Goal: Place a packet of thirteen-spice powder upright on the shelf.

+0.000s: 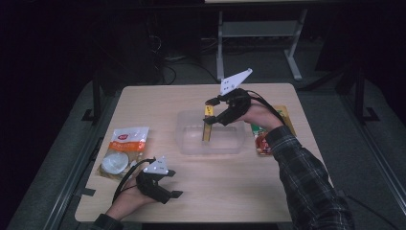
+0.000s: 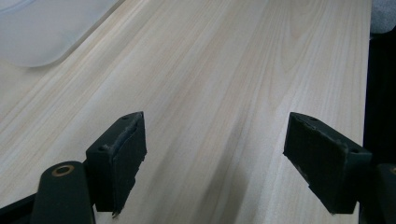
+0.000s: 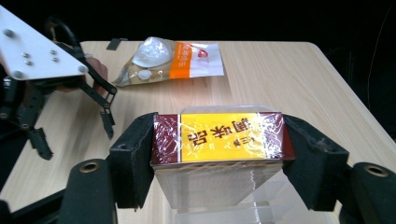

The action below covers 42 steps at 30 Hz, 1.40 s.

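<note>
Holding the yellow-and-maroon wrapped box [image 3: 218,139] in my right gripper [image 1: 216,111] over the clear plastic tub [image 1: 189,143], unreleased; left gripper [image 2: 219,158] wide, empty.

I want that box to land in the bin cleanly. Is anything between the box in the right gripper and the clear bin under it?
Nothing visible. The right gripper holds the box upright over the bin, its lower end already inside the rim. The part of the bin that shows looks empty, and the left gripper rests apart, nearer the person.
</note>
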### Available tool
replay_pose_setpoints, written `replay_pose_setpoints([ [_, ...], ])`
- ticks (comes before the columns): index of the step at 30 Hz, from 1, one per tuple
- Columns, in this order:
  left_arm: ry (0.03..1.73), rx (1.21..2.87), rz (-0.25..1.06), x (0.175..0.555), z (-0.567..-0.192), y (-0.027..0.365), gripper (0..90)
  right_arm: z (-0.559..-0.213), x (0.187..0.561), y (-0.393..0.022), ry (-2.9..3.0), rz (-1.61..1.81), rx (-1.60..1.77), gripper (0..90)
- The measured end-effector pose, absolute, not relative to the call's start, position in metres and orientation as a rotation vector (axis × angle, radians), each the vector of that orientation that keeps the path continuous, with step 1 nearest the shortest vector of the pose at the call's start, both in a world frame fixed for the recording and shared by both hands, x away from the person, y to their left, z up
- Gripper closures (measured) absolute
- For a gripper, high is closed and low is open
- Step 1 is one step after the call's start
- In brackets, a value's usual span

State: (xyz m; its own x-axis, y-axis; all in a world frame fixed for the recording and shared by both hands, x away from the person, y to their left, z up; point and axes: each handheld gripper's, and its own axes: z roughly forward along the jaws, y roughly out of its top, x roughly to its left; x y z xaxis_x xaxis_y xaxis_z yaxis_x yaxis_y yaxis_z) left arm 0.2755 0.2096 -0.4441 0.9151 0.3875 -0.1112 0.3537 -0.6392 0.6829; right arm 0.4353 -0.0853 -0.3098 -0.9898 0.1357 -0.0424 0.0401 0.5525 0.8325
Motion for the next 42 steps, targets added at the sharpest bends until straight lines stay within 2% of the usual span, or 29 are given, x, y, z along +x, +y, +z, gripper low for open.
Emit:
replay_pose_setpoints([
  [16, 0.535, 2.315, 0.043, 0.275, -0.444, 0.209, 20.6, -0.324, 0.458, -0.081, 2.703, 1.369, 0.179, 31.2],
  [42, 0.530, 2.324, 0.038, 0.275, -0.445, 0.209, 20.6, -0.332, 0.467, -0.080, 2.716, 1.413, 0.191, 30.9],
])
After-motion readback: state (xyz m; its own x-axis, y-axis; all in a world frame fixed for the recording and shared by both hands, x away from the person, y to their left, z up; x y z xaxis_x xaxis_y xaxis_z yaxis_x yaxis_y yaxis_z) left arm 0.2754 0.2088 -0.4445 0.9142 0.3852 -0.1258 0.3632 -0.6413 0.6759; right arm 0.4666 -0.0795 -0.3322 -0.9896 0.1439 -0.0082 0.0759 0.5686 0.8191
